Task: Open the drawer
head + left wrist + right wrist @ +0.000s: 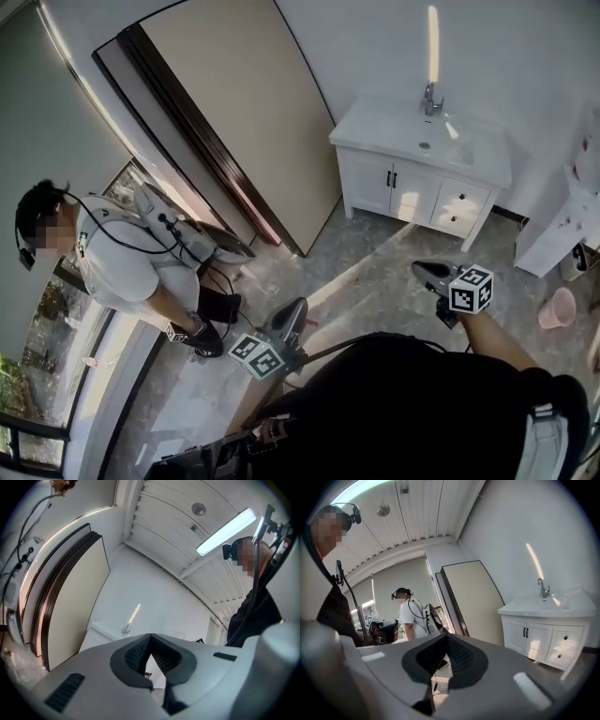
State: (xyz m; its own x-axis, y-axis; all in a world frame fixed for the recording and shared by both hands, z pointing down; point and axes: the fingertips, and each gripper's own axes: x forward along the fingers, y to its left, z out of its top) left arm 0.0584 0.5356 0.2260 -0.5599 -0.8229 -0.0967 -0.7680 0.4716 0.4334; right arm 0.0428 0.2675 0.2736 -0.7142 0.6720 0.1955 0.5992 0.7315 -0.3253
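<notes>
Nothing is done yet: the drawer [465, 197] in the white sink cabinet [370, 178], upper right of the head view, sits shut. The left tongs [298, 307] and right tongs [419, 269] are both closed and empty, well apart from it.

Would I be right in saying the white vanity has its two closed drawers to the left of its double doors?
Not quite: the head view shows the white vanity with its two closed drawers to the right of its double doors.
</notes>
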